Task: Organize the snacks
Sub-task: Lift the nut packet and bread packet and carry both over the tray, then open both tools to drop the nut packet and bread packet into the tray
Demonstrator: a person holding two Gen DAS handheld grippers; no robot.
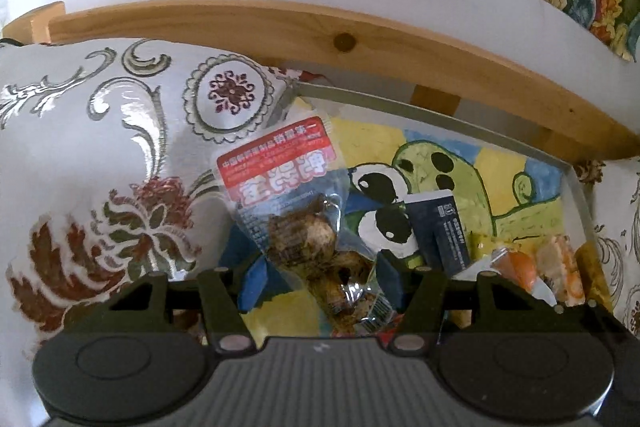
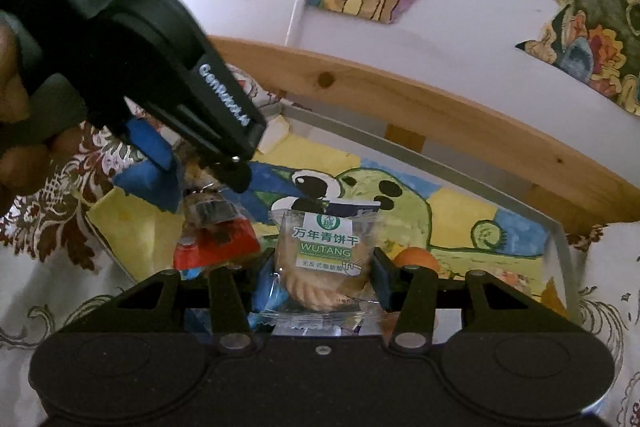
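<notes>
Left gripper (image 1: 320,277) was closest to its lens: blue pads (image 1: 253,281) clamped on the lower end of a clear meat snack pouch (image 1: 298,211), red label panel pointing away from the camera. The pouch hung over the tray (image 1: 440,115), near its left end.

Right gripper (image 2: 322,277) was clamped on a biscuit packet (image 2: 325,259), round ridged biscuit showing through clear film, green-and-white label. It was also held over the tray, just right of the pouch, with the left tool in frame at upper left.

Judged step: carrying both snacks to their spots in the tray. To do it well:
- lower one at a time; the tools were close together
- set the pouch flat before letting go; it's floppy and lumpy and could roll
- keep squeeze light on the biscuit; it's brittle and the film is slippery
- drop the biscuit packet clear of the dark blue box (image 1: 440,231) and the orange-toned packets (image 1: 536,267) at the tray's right end

Materials: the tray had a thin grey rim and a painted floor showing a green cartoon creature on yellow and blue. It sat on shiny white embroidered cloth (image 1: 100,147), glossy with scrolls. A knotty pine rail (image 1: 344,35) ran behind.
</notes>
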